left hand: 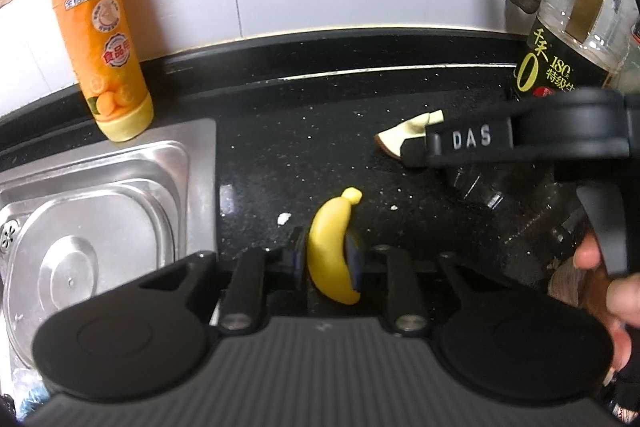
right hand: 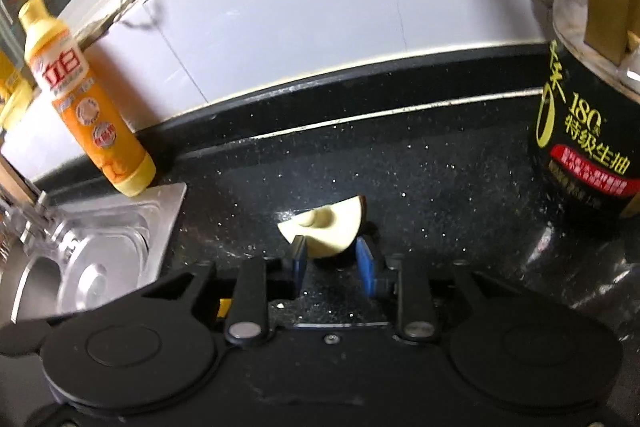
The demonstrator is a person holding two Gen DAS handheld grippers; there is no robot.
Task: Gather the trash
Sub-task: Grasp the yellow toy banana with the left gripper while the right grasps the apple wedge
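Black speckled countertop (left hand: 280, 155); steel sink (left hand: 100, 187) at left.

1. The tabletop (left hand: 304, 155) is seen as glossy black stone, speckled white.
2. The sink (left hand: 100, 195) is made of shiny pressed metal.
3. The detergent bottle (left hand: 100, 39) is formed of smooth glossy plastic.
4. The banana (left hand: 332, 251) is finished in smooth, matt yellow.
5. The wall (right hand: 300, 15) is faced with smooth pale tiles.
6. The gripper (right hand: 332, 255) is moulded in matt black plastic.
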